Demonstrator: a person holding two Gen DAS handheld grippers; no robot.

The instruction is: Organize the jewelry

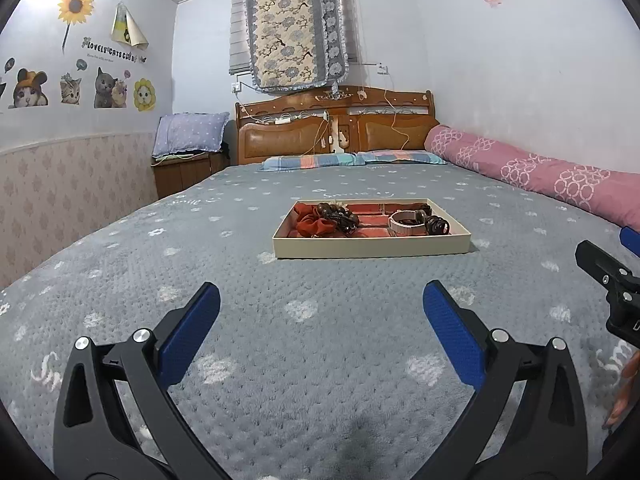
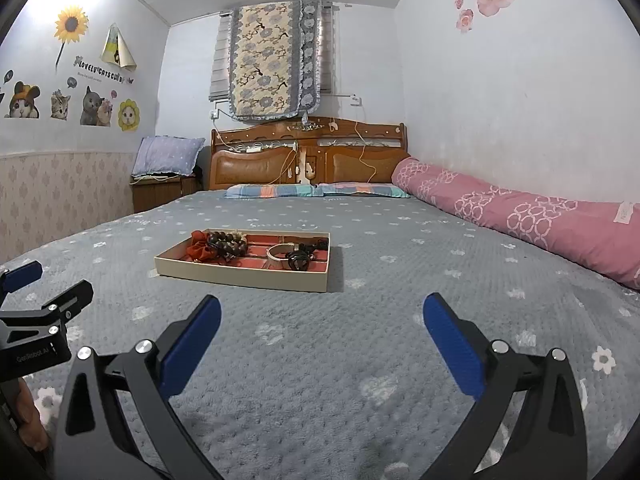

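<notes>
A cream jewelry tray (image 1: 372,246) (image 2: 240,274) with red compartments lies on the grey bedspread, ahead of both grippers. In its left part sit a rust-red scrunchie (image 1: 310,222) (image 2: 199,249) and a dark wooden bead bracelet (image 1: 338,216) (image 2: 228,242). In its right part lie a pale band bracelet (image 1: 404,222) (image 2: 278,256) and a small black hair tie (image 1: 436,225) (image 2: 299,260). My left gripper (image 1: 320,304) hovers open over the bedspread, short of the tray, holding nothing. My right gripper (image 2: 322,314) is open too and empty, to the tray's near right.
A long pink rolled quilt (image 1: 540,172) (image 2: 520,208) runs along the bed's right side by the wall. Pillows (image 1: 352,159) lie against the wooden headboard (image 2: 308,160). A bedside cabinet (image 1: 184,172) stands at the far left. The grey bedspread (image 1: 320,360) spreads around the tray.
</notes>
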